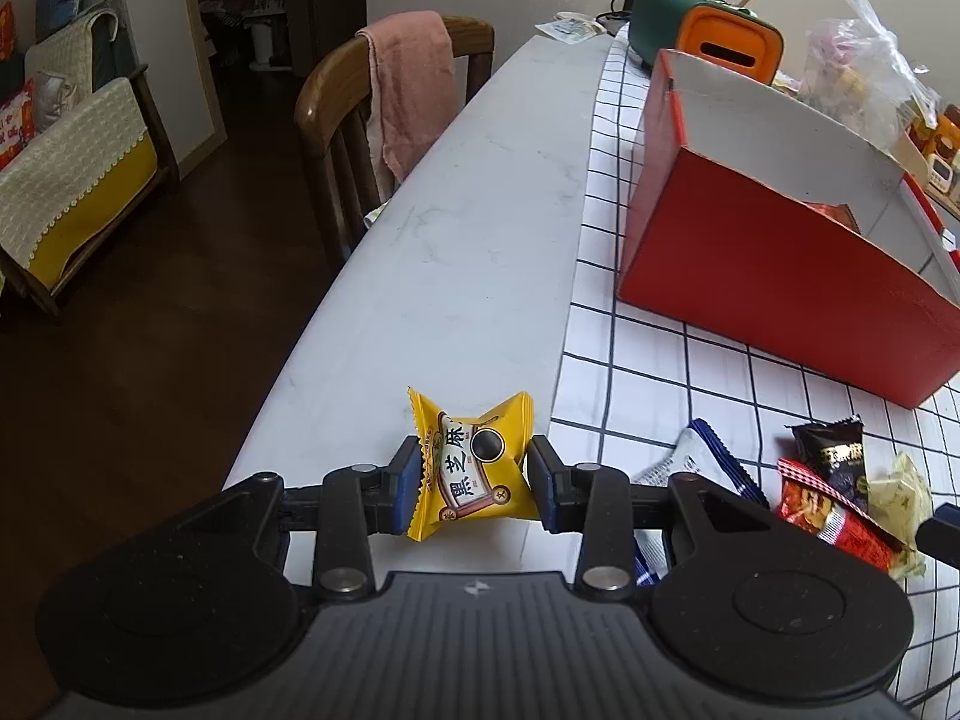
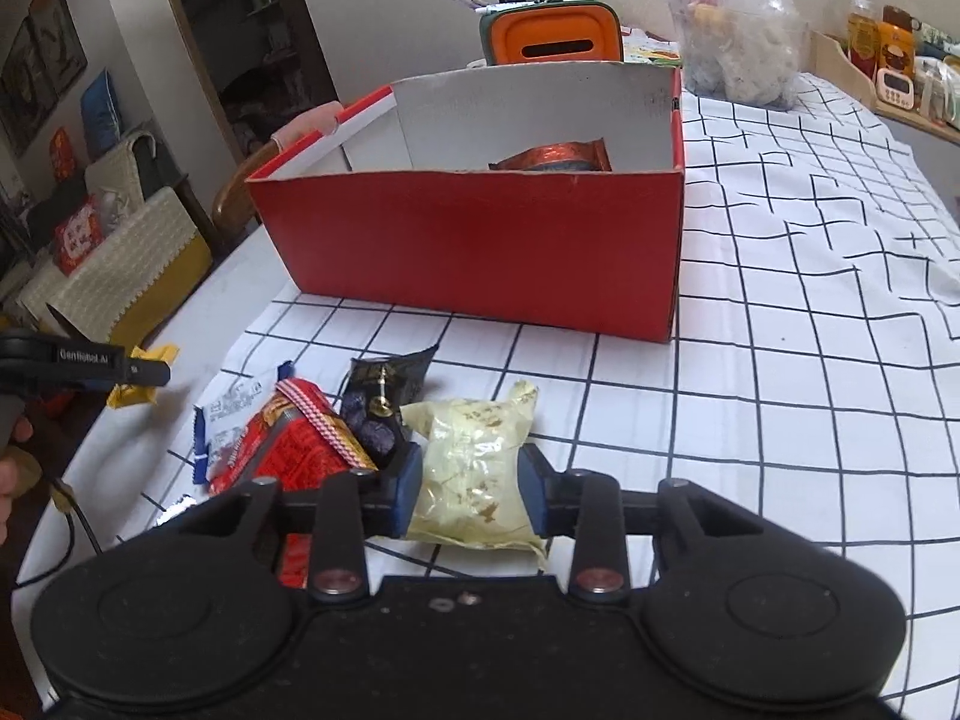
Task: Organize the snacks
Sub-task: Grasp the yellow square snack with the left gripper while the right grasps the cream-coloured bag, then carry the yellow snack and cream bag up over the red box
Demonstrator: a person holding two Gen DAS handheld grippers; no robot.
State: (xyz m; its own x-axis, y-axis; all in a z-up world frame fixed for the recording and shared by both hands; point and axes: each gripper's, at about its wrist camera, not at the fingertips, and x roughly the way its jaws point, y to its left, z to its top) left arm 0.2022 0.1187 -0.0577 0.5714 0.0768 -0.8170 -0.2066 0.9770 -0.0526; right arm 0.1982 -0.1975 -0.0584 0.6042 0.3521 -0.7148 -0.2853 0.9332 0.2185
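Observation:
My left gripper (image 1: 474, 483) is shut on a yellow snack packet (image 1: 471, 468) with black characters, just above the bare table near its left edge. My right gripper (image 2: 471, 489) is shut on a pale cream snack packet (image 2: 474, 468) on the checked cloth. A red packet (image 2: 288, 450), a black packet (image 2: 384, 390) and a blue-and-white packet (image 2: 225, 420) lie in a pile to its left. The open red box (image 2: 480, 252) stands behind, with one orange-brown packet (image 2: 558, 156) inside. The left gripper with its yellow packet also shows at the right wrist view's left edge (image 2: 129, 375).
A checked white cloth (image 2: 810, 360) covers most of the table. An orange-and-green pen holder (image 2: 549, 30) and a clear plastic bag (image 2: 738, 30) stand behind the box. A wooden chair with a pink towel (image 1: 408, 90) is at the table's left side.

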